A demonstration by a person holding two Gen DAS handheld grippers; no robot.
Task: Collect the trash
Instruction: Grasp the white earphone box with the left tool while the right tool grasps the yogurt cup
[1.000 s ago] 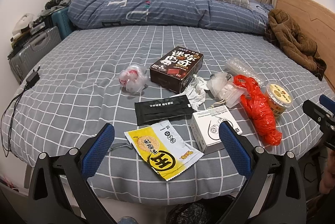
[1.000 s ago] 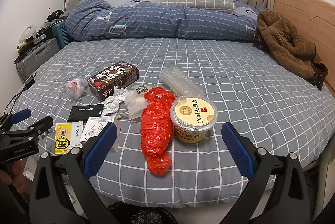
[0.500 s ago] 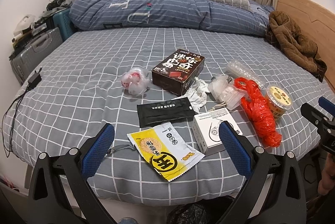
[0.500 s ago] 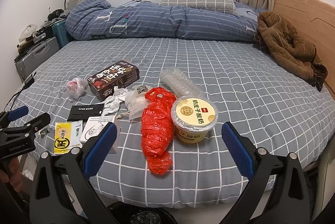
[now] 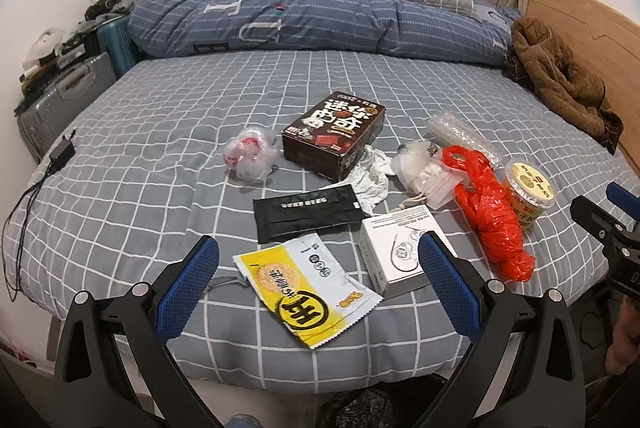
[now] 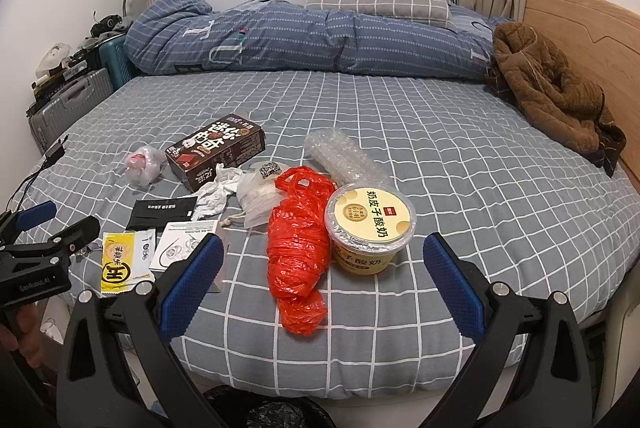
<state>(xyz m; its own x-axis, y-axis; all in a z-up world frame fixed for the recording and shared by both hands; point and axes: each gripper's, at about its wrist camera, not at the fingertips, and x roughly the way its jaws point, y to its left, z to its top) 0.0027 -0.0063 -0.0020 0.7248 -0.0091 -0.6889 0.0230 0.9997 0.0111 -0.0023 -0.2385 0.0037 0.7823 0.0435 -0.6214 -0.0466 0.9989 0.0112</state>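
Note:
Trash lies on the near part of a grey checked bed. A yellow and white snack wrapper (image 5: 306, 288) sits just ahead of my open left gripper (image 5: 318, 270), with a white box (image 5: 396, 252) by its right finger. Behind them lie a black packet (image 5: 306, 211), a dark chocolate box (image 5: 334, 137), a crumpled tissue (image 5: 370, 175) and a small clear bag (image 5: 250, 153). My open right gripper (image 6: 320, 272) hangs over a red plastic bag (image 6: 298, 248) and a yellow yoghurt tub (image 6: 368, 228). A clear plastic roll (image 6: 342, 155) lies behind the tub.
A black bin bag (image 6: 276, 414) opens on the floor below the bed's front edge. A folded blue duvet (image 5: 320, 23) and a brown jacket (image 5: 560, 79) lie at the back. Suitcases (image 5: 66, 99) stand on the left, and a charger with its cable (image 5: 60, 151) rests on the bed's left side.
Both grippers have risen and drawn slightly back, so the trash sits a little lower and farther in each view. Nothing on the bed has moved.

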